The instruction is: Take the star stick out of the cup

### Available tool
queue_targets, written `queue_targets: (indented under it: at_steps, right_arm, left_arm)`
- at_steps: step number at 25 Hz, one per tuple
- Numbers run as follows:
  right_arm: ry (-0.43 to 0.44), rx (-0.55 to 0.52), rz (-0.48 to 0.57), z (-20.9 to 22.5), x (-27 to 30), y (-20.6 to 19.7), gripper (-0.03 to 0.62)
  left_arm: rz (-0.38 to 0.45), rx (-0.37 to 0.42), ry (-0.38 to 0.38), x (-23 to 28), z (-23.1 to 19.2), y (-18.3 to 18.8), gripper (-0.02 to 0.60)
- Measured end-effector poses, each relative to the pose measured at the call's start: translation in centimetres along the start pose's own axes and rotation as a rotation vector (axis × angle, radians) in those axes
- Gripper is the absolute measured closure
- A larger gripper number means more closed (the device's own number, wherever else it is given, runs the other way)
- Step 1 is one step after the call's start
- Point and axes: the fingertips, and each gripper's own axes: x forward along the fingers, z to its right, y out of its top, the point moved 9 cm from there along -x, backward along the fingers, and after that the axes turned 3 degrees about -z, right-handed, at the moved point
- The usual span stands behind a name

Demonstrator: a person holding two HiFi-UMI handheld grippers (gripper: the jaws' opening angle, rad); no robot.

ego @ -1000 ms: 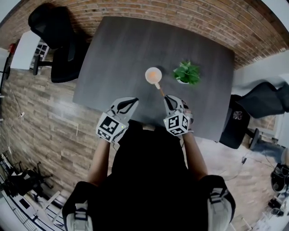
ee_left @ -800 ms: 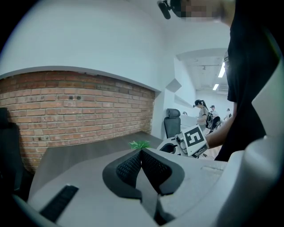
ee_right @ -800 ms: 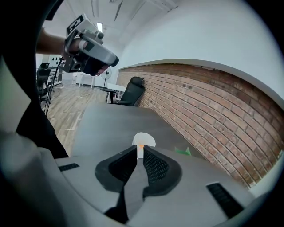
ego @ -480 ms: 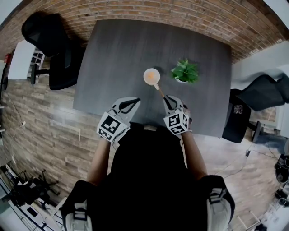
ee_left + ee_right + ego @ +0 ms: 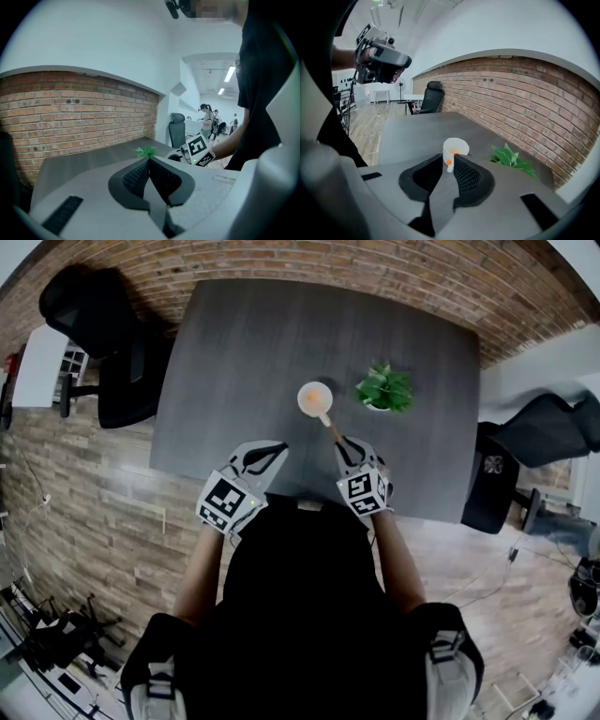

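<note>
A white cup [image 5: 316,397] with an orange inside stands upright near the middle of the dark table [image 5: 244,343]. A thin stick [image 5: 333,430] slants out of the cup toward me and ends at my right gripper [image 5: 343,442]. In the right gripper view the jaws of that gripper [image 5: 449,165] are closed around the stick's near end [image 5: 448,162], with the cup [image 5: 455,147] just beyond. The star end is hidden in the cup. My left gripper [image 5: 274,448] hovers over the table's near edge to the left, its jaws [image 5: 149,160] shut on nothing.
A small green potted plant [image 5: 384,390] stands just right of the cup. A black office chair [image 5: 112,343] sits off the table's left side and another [image 5: 544,432] off its right. A brick wall [image 5: 375,268] runs behind the table.
The head camera has shifted a little. Both grippers, the cup and the stick stay about where they were.
</note>
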Motion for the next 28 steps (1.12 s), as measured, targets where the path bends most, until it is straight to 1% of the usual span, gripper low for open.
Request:
queue_targets:
  at_steps: [2,5,13,17,21,28]
  right_arm:
    - [-0.003,0.011,0.000,0.0,0.4,0.0,0.519]
    - [-0.020,0.018,-0.006,0.0,0.9,0.2,0.519]
    - [-0.040,0.010,-0.029,-0.4,2.1,0.0,0.522]
    - [-0.048,0.034,-0.035,-0.5,2.6,-0.3,0.528]
    - [-0.058,0.064,-0.039,-0.3,3.0,-0.4,0.542]
    - [-0.054,0.091,-0.053,-0.2,3.9,-0.6,0.546]
  left_arm:
    - [-0.001,0.014,-0.001,-0.1,-0.2,0.0,0.580]
    - [-0.011,0.015,-0.004,-0.5,-0.5,-0.3,0.580]
    - [-0.031,0.042,0.003,-1.4,-1.2,-1.0,0.580]
    - [-0.031,0.028,0.009,-1.9,-1.6,-1.1,0.580]
    - [-0.036,0.032,0.012,-2.3,-1.9,-1.2,0.580]
    - [-0.039,0.035,0.016,-2.6,-2.1,-1.4,0.580]
